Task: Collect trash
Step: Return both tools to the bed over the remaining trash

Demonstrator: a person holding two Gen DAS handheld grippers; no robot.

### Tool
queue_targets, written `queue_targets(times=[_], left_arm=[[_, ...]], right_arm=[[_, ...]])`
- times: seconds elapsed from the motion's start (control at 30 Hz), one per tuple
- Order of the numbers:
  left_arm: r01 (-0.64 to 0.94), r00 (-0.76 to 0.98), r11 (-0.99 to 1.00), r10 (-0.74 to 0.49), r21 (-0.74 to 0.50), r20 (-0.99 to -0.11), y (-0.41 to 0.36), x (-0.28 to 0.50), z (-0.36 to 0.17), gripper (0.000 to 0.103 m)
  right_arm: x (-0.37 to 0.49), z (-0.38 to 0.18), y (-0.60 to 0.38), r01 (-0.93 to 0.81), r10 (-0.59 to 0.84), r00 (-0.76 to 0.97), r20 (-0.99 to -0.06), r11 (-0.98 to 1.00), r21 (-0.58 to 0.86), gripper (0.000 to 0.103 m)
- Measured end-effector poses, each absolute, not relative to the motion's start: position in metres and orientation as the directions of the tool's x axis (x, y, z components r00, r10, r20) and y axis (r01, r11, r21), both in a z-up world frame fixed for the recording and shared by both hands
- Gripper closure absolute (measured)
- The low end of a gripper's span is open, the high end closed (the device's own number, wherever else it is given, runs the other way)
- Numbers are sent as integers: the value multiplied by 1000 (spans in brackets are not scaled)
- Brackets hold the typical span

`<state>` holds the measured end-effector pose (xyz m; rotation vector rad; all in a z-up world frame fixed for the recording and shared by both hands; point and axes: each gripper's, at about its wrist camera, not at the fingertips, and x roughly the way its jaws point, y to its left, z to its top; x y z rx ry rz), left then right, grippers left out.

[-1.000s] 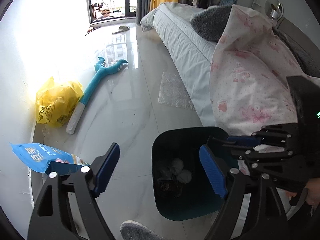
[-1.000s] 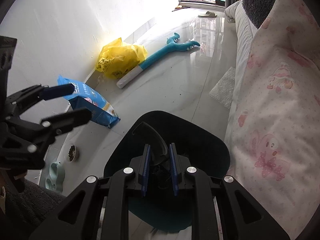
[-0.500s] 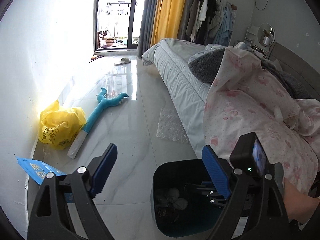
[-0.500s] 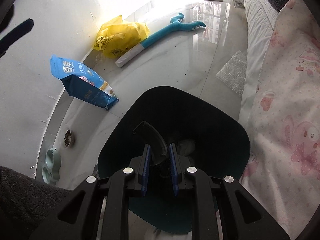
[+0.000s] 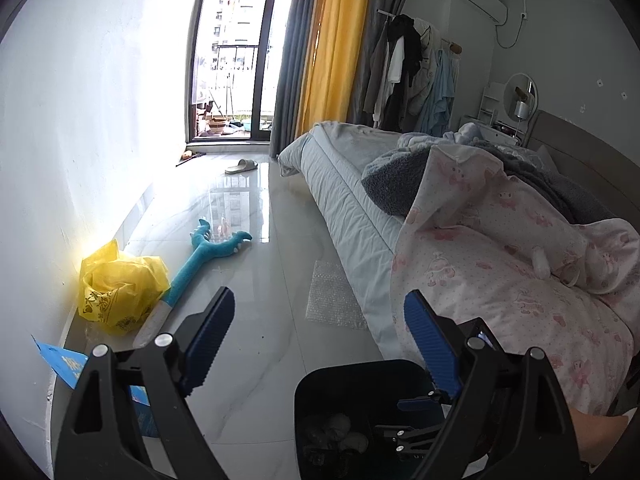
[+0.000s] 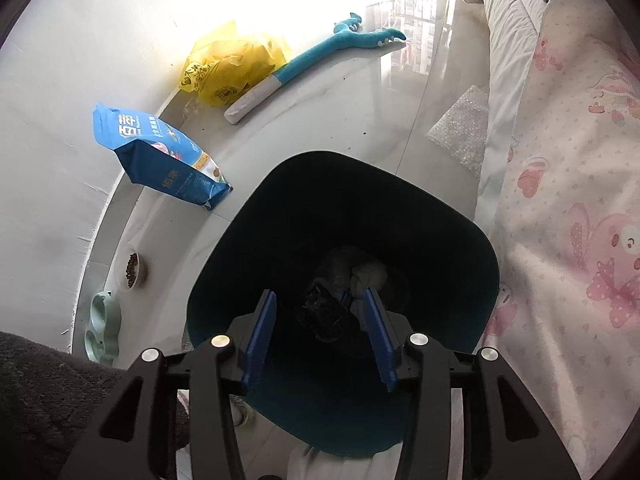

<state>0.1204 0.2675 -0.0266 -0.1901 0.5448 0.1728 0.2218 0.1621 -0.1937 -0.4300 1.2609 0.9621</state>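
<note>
Fingers [image 6: 374, 320] partly hide dark trash [image 6: 324, 312] inside the bin [image 6: 280, 200].

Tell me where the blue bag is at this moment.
In the right wrist view, the blue bag stands on the floor at the left, against the white wall, between the yellow plastic bag and the dark bin.

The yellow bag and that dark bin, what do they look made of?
Yellow bag: thin plastic film, judging by its crinkled, glossy, light-passing skin. Bin: probably moulded plastic, with smooth, matte, dark teal walls and a rounded rim.
</note>
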Motion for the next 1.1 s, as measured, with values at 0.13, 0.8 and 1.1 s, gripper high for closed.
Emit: queue_targets(times=[0.13, 0.8, 1.1], left_arm=[[-213, 864, 966, 118, -144, -490, 261, 123, -16, 15], [-153, 885, 979, 74, -138, -459, 194, 168, -5, 13], [-71, 888, 988, 2, -134, -461, 150, 191, -5, 13]], right_arm=[[219, -171, 157, -812, 430, 14, -903, 532, 241, 51], [259, -79, 58, -777, 641, 272, -718, 586, 229, 34], [277, -73, 8, -728, 613, 347, -710, 653, 208, 31]])
